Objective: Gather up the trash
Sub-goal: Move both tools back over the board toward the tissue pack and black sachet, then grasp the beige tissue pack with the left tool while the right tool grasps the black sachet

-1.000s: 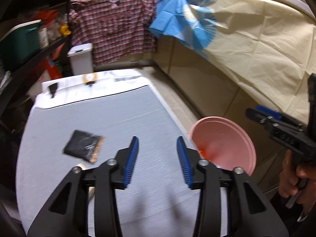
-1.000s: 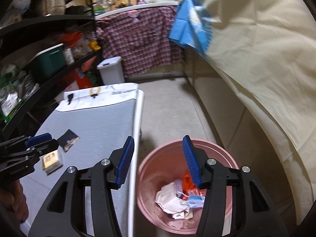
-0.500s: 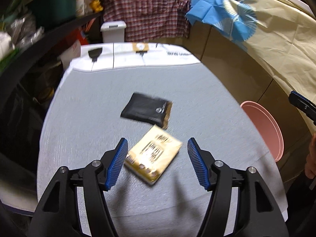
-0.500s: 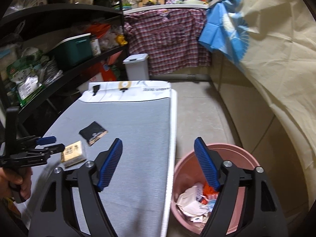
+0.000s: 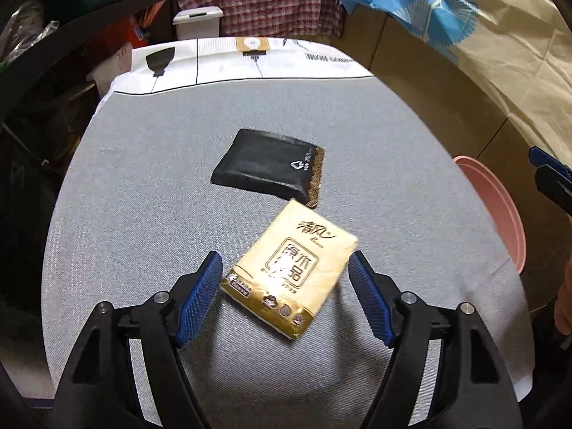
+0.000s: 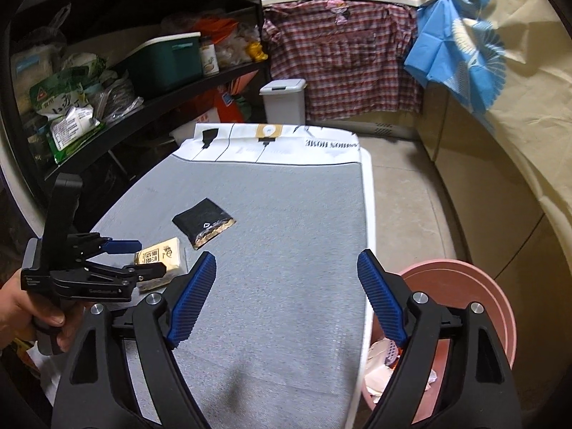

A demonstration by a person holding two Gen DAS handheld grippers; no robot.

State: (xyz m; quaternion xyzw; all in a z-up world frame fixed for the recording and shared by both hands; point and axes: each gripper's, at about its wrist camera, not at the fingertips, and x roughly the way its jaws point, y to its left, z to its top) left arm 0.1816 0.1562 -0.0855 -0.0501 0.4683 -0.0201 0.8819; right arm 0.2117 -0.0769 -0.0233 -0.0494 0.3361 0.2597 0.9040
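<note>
A yellow tissue pack (image 5: 291, 270) lies on the grey table cover (image 5: 143, 186), and a black packet (image 5: 268, 166) lies just beyond it. My left gripper (image 5: 284, 298) stands around the near end of the tissue pack, its jaws still opening, with a gap between each pad and the pack. In the right wrist view the same left gripper (image 6: 137, 259) flanks the tissue pack (image 6: 164, 257), with the black packet (image 6: 203, 223) behind. My right gripper (image 6: 286, 298) hangs over the table's right half, jaws still opening, nothing between them. A pink bin (image 6: 475, 296) with crumpled trash stands on the floor at the right.
Dark shelves (image 6: 143, 107) with bags and a green box line the left side. A white lidded bin (image 6: 282, 102) and a hung plaid shirt (image 6: 343, 60) stand beyond the table. Cream and blue cloth (image 6: 500, 71) covers the counter on the right. A hand (image 6: 25, 307) grips the left tool.
The left gripper swung left from near the pink bin, sank over the tissue pack and spread wider. The right gripper moved left from above the bin to over the table and spread wider.
</note>
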